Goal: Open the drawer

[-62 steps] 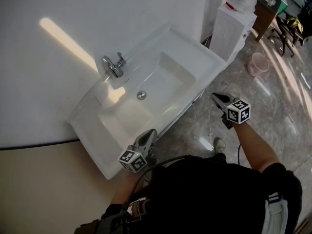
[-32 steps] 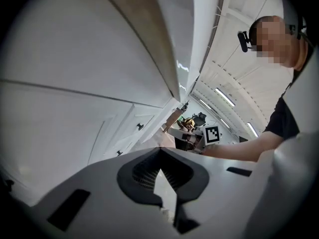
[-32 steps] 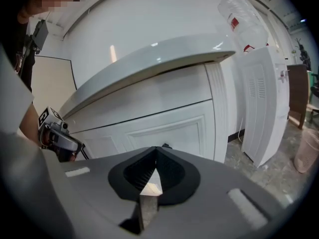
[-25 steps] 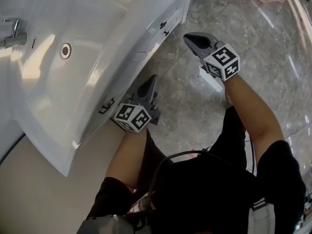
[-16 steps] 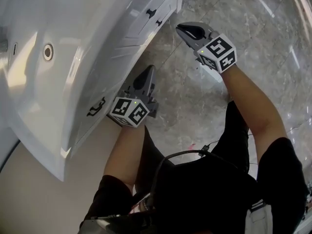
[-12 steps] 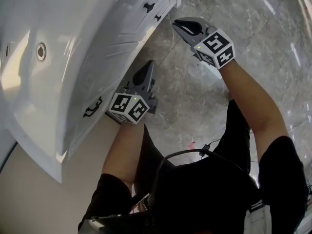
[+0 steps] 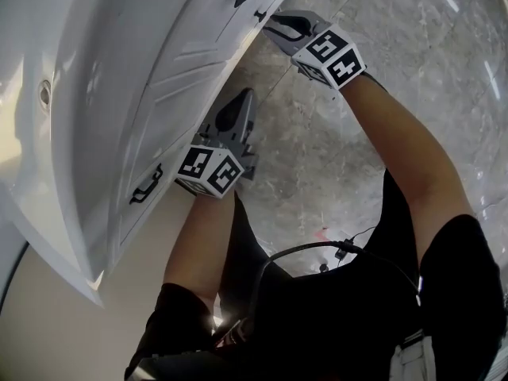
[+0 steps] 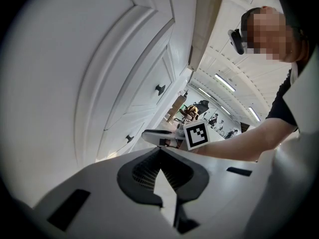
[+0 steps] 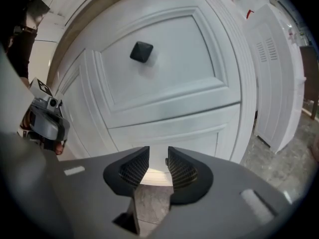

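The white panelled drawer front (image 9: 164,78) is set in the white-painted vanity cabinet (image 7: 182,78) and fills the upper half of the right gripper view. Its small black square knob (image 9: 141,51) sits at about 11 o'clock from the right gripper (image 9: 158,159). That gripper's fingers have just been opening and are held apart, with nothing between them; only the cabinet's lower panel and a strip of grey marbled floor (image 7: 309,157) are seen beyond. The left gripper (image 8: 159,152) is carried with fingers closed tip to tip on nothing, at about 7 o'clock from the right one in the head view. The front is judged stiff and smooth-painted, with no edge to catch. The knob is the only purchase, hard, small and probably slick, so it is best pinched across its flat sides and drawn straight out. Weight cannot be judged, since the contents are hidden. A small dark mark low between the right fingers cannot be made out. A second knob (image 8: 128,138) leaves it uncertain which front is meant.
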Tool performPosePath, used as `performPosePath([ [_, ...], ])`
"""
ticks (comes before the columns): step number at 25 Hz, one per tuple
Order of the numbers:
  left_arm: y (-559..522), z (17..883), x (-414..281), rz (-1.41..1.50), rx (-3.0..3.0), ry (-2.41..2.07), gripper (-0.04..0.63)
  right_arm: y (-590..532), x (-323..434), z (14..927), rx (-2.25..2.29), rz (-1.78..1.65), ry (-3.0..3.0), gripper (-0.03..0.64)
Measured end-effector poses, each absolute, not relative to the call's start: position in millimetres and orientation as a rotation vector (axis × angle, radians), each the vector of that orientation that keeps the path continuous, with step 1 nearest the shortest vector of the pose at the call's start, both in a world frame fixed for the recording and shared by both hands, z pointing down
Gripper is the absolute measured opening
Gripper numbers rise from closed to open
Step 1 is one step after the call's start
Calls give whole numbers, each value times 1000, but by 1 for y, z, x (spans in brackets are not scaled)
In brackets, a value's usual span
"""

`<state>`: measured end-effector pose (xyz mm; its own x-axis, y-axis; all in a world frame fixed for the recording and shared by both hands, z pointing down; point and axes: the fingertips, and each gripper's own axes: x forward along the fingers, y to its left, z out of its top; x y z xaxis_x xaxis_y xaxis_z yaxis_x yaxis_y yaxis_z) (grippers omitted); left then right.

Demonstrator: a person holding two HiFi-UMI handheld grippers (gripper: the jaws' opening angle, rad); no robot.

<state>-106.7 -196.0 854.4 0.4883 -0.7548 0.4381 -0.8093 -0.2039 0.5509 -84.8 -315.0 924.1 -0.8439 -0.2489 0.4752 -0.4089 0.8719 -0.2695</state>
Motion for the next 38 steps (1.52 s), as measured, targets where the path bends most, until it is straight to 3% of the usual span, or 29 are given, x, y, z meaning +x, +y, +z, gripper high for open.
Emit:
performPosePath([
  [10, -209, 877, -112, 139, 1993, -1270, 0, -329, -100, 980, 515, 539, -2523, 163],
  [38, -212, 863, -122, 115, 1989, -1279, 0, -340, -111, 1003, 550, 503, -2416, 137],
])
